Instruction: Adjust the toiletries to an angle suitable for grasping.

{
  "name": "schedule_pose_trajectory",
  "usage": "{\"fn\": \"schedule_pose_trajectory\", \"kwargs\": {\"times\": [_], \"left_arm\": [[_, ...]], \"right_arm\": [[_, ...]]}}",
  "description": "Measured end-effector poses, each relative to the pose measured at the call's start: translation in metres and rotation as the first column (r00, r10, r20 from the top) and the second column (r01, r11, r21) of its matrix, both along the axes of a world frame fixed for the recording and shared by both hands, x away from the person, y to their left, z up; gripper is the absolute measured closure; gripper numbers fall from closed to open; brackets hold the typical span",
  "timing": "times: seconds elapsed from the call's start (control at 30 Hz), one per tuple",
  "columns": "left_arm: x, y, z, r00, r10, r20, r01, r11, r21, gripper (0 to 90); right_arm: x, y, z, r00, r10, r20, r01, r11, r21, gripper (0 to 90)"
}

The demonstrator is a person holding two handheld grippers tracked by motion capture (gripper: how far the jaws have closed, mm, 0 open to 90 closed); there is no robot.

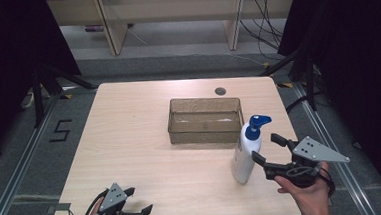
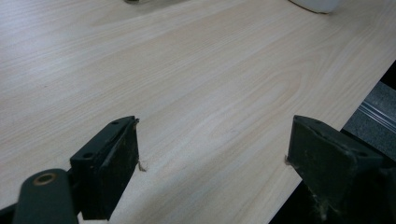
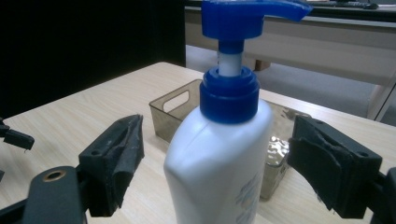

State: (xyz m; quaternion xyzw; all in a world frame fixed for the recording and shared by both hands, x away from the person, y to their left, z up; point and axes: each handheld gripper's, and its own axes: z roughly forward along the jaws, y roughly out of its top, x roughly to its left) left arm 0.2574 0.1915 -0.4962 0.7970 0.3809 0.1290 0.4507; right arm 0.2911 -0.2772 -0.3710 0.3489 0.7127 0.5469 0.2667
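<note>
A broad light-wood table (image 1: 130, 141) spreads across the high view, and on it, toward the far middle, sits a smoky brown see-through tray (image 1: 206, 133) with low walls and a cut-out handle at its end. Just off the tray's near right corner stands the white pump bottle (image 1: 246, 156), upright on the table, blue collar and blue pump head on top, spout pointing right and away. And here's the right gripper (image 1: 270, 149), held in the person's right hand (image 1: 310, 196) at the table's near right corner, jaws spread wide, the bottle's lower body right at their mouth. The right gripper view puts that bottle dead centre between the two black jaws, with daylight on both sides, so the pads are apart from the plastic, and the tray sits just behind it. Over at the near left edge, the left gripper (image 1: 138, 201) rests low by the table's rim, well apart from the bottle; its own view shows both jaws parted wide over bare wood, gripping nothing.
</note>
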Motion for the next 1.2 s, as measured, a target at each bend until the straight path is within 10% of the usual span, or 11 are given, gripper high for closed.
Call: {"fn": "schedule_pose_trajectory", "kwargs": {"times": [1.2], "left_arm": [[0.001,-0.003,0.001,1.0000,-0.002,-0.010,0.002,0.9998,-0.018,16.0]], "right_arm": [[0.038,0.017,0.003,0.9998,0.012,0.016,-0.013,0.999,0.047,29.4]]}}
